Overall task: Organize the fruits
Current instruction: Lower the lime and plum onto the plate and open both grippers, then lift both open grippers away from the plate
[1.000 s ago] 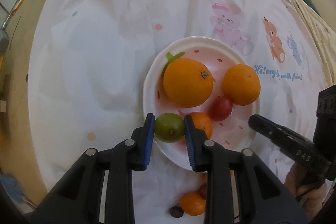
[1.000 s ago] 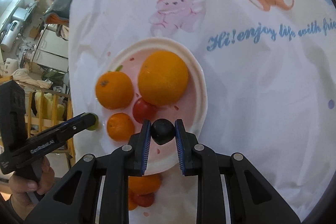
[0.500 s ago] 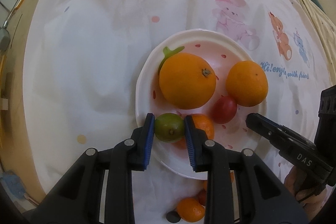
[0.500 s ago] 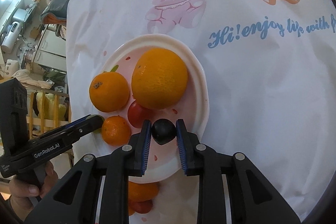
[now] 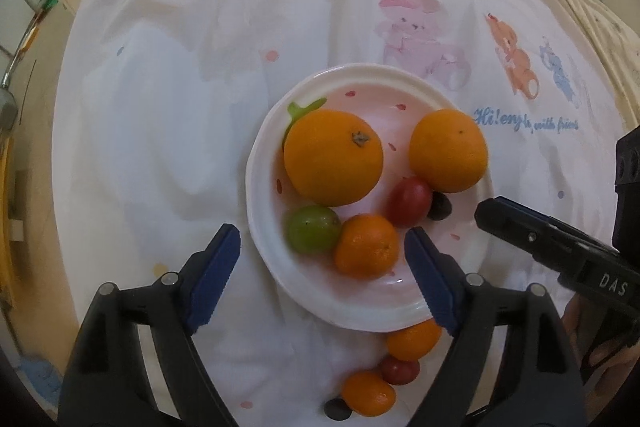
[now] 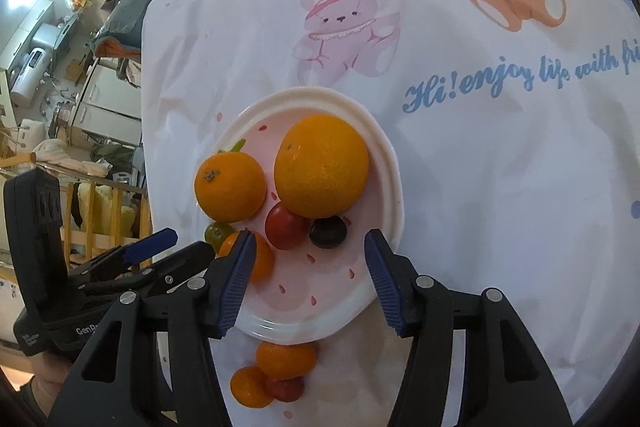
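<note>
The plate sits on a white printed cloth, and its near rim lies between and just ahead of the left gripper. To that gripper's left and far ahead the cloth is bare, with open room out to its rounded edge; behind the near rim a small cluster of loose fruit lies on the cloth between the gripper's arms. In the right wrist view the cloth to the right of the right gripper is bare too, while the left gripper crowds in close on its left side.

The left gripper's jaws have just been opening and now stand wide, one blue pad over the cloth outside the plate's rim, the other over the plate's floor. The green fruit lies between them on the plate, touching neither pad, against a small orange and just under the large orange.

The right gripper's jaws have also just been opening and stand moderately apart, holding nothing. The dark round fruit rests on the plate just ahead of the gap, clear of both pads, beside a red tomato and under the edge of the second big orange. The left pad of this gripper hangs in front of the small orange.
</note>
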Demonstrator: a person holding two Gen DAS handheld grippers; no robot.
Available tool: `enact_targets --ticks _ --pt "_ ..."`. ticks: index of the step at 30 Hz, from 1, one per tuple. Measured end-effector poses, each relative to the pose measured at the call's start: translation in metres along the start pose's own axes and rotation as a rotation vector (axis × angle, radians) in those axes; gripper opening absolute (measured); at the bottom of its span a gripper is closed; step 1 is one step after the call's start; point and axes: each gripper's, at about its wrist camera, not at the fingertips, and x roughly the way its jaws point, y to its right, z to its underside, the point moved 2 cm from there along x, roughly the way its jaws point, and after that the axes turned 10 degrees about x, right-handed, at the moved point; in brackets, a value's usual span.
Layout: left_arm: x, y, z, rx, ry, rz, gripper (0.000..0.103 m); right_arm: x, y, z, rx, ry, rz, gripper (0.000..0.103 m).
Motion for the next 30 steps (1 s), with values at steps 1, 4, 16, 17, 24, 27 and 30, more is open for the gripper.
enact_targets --ticks 1,4,16,17,24,27,30 --pt "-0.002 -0.002 0.000 -0.007 0.009 0.000 0.082 -0.002 0.000 -0.001 0.003 0.007 0.002 0.059" --pt "-0.011 -0.011 -0.002 -0.045 0.036 0.017 0.082 -0.009 0.004 -0.004 0.024 0.028 0.005 0.059" --pt "-0.045 -0.029 0.012 -0.108 0.139 0.006 0.082 -0.041 -0.013 0.009 0.001 0.091 0.049 0.082" --pt "-0.048 -0.028 0.013 -0.104 0.147 0.005 0.082 -0.044 -0.016 0.012 -0.004 0.095 0.048 0.082" --pt "-0.068 -0.018 0.024 -0.031 0.184 -0.015 0.082 -0.069 -0.028 0.032 -0.030 0.131 0.066 0.084" --pt "-0.077 -0.014 0.030 -0.013 0.198 -0.005 0.082 -0.079 -0.032 0.039 -0.045 0.147 0.074 0.087" --pt "-0.084 -0.011 0.041 -0.001 0.212 -0.013 0.082 -0.090 -0.038 0.047 -0.055 0.157 0.071 0.088"
